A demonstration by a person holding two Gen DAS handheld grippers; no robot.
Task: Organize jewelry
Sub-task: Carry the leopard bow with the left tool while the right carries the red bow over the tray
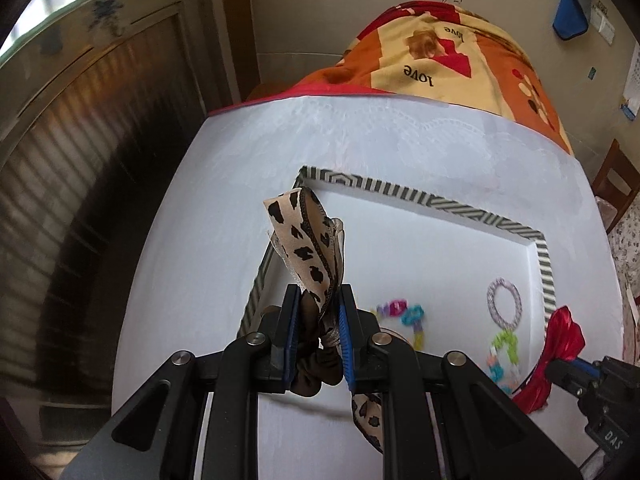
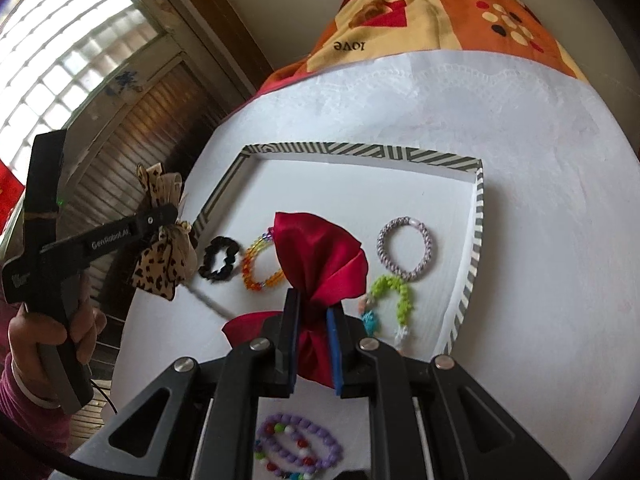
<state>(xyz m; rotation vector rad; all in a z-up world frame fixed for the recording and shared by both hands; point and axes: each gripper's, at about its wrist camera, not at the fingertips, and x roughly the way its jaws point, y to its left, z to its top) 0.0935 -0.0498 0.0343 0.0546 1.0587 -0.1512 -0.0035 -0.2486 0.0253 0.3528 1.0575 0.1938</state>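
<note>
The left gripper (image 1: 319, 332) is clamped on a leopard-print bow (image 1: 310, 240), its blue-padded jaws pinching the gathered knot. The bow is stiff woven ribbon, tan with black blotches and a dark stitched edge; one loop stands up beyond the jaws, a tail hangs below them, and a dark brown ruched fabric band bunches between the black linkage arms. In the right wrist view the same bow (image 2: 164, 240) hangs from the left gripper (image 2: 170, 216), off the left edge of the tray, with a hand (image 2: 56, 332) wrapped round the grey handle.

The right gripper (image 2: 313, 334) is clenched on a red satin bow (image 2: 320, 256), glossy and smooth, its pleated waist squeezed between the pads and a broad lobe fanning out ahead of the jaws.

Beyond both tools lies a shallow white tray (image 2: 362, 149) with a rim of grey-and-white diagonal stripes, resting on a matt white table cover (image 2: 540, 208) with an embossed scalloped border. Ahead-left of the red bow, in the tray, sit a black ruffled scrunchie (image 2: 219, 258) and an orange-yellow bead bracelet (image 2: 258, 266) of clear faceted beads. Ahead-right lies a braided lilac hair tie (image 2: 405, 249), a round ring, and nearer the jaws a lime-green chunky bead bracelet (image 2: 390, 300). Beneath the right gripper's arms lies a purple bead bracelet (image 2: 300, 446), looped. Past the table hangs an orange patterned cloth (image 2: 440, 12).
</note>
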